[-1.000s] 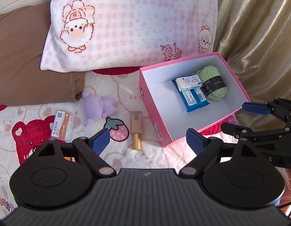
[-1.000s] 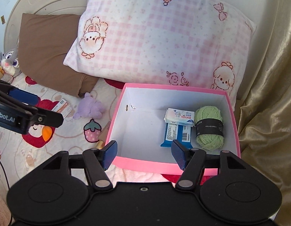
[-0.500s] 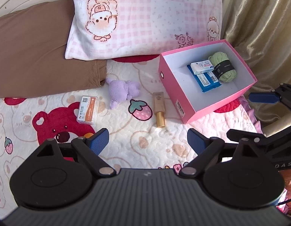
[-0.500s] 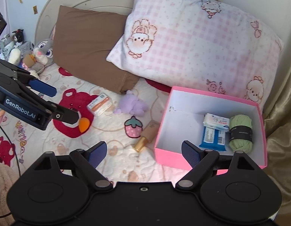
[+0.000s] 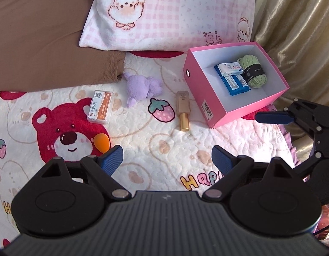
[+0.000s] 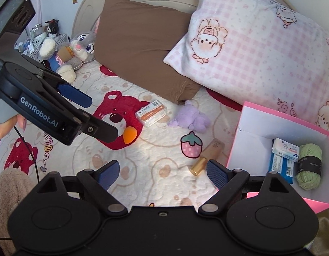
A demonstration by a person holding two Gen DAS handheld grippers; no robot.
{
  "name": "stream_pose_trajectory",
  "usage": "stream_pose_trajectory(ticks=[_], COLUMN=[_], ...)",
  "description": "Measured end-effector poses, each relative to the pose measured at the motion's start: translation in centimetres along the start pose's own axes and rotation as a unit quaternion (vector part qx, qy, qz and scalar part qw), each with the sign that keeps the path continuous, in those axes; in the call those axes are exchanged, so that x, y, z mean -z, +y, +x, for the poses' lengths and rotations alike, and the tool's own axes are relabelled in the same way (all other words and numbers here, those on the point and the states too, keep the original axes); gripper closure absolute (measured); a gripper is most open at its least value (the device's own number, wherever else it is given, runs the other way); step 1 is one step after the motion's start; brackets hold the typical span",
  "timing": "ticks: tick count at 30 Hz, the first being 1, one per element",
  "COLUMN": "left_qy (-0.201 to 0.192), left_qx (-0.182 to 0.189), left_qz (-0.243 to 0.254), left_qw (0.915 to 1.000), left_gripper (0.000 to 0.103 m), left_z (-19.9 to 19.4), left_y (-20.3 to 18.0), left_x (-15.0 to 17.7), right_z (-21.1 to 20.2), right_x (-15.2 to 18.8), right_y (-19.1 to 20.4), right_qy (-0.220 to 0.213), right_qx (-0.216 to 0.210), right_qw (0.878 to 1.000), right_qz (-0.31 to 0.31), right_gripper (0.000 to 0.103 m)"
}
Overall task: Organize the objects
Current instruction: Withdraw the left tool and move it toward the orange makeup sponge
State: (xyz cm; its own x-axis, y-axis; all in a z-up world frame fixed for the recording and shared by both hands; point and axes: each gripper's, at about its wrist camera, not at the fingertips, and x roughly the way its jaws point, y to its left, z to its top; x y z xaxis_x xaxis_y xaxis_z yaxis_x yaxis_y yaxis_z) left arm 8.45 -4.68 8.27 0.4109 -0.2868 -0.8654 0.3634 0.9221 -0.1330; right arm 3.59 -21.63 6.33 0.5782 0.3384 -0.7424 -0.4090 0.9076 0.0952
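Note:
A pink box (image 5: 205,98) (image 6: 245,119) sits on the bed at the right and holds a green yarn ball (image 5: 253,73) (image 6: 309,166), a blue pack (image 5: 233,82) and a white pack (image 5: 230,68). On the quilt lie a gold tube (image 5: 182,109) (image 6: 209,155), a purple plush (image 5: 141,87) (image 6: 191,118), an orange-and-white packet (image 5: 100,107) (image 6: 151,113) and an orange sponge (image 5: 101,141) (image 6: 130,134). My left gripper (image 5: 165,160) is open and empty above the quilt. My right gripper (image 6: 162,170) is open and empty, just left of the box.
A pink checked pillow (image 5: 170,10) and a brown pillow (image 5: 47,38) lie behind the objects. A gold curtain (image 5: 296,32) hangs at the right. Stuffed toys (image 6: 79,49) sit at the far left by the headboard.
Both grippers have pulled back and swung left from the pink box. More of the quilt and its loose objects now shows. Nothing was grasped.

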Motion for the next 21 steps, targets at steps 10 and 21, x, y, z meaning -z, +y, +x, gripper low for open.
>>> stream_pose_trajectory(ticks=[10,21], left_qy=[-0.011,-0.059], left_qx=[0.008,0.003], left_qz=[-0.044,-0.082], left_qw=[0.9989,0.9948], left_gripper=[0.013,0.011], left_z=[3.5,8.7], left_y=[4.6,11.6], left_x=[0.5,2.4], right_z=[5.5,13.4], right_x=[0.0,-1.4], right_y=[1.7,3.6], right_qy=[-0.025,0.015], right_qx=[-0.020,-0.067], right_qw=[0.999,0.998], right_qz=[-0.035,0.006], right_gripper=[0.012,0.012])
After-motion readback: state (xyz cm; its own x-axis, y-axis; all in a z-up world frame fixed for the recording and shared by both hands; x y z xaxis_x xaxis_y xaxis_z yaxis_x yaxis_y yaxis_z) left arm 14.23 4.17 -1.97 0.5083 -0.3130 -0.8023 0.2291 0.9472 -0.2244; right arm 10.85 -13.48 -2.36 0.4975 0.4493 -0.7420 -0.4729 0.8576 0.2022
